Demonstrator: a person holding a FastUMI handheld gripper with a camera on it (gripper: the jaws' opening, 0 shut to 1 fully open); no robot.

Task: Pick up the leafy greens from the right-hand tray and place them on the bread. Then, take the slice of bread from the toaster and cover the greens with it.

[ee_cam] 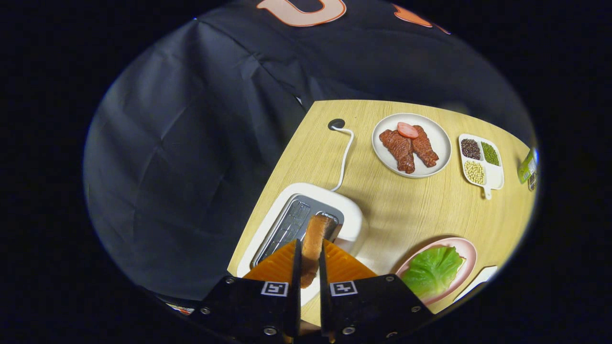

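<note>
— What is your gripper (310, 267) doing?

— My two fingers are pressing in on a slice of bread (313, 246), one on each flat face, with only a narrow gap between them. I am holding it on edge, crust toward the camera.

— Which way is the slice running?

— Its long axis is pointing straight ahead along my fingers, tilting a little to the right at the far end. That far end is sitting right over the toaster (306, 222), at the near end of the slots. I cannot tell whether the tip is touching the slot or hanging clear of it.

— What is getting cut off?

— The lower part of the slice is hiding between my fingers, and the toaster's near corner is sitting behind them.

— And the leafy greens?

— The leafy greens (432, 270) are lying on a pink plate (466, 251) just right of my fingers. I cannot make out any bread beneath them. A white tray corner (480, 279) is peeking in beside it.

— Farther off?

— A white cord (345, 157) is running from the toaster to a round hole in the wooden table (406, 210). Beyond, a white plate (412, 145) is carrying meat strips, and a divided dish (482, 161) is holding beans.
</note>
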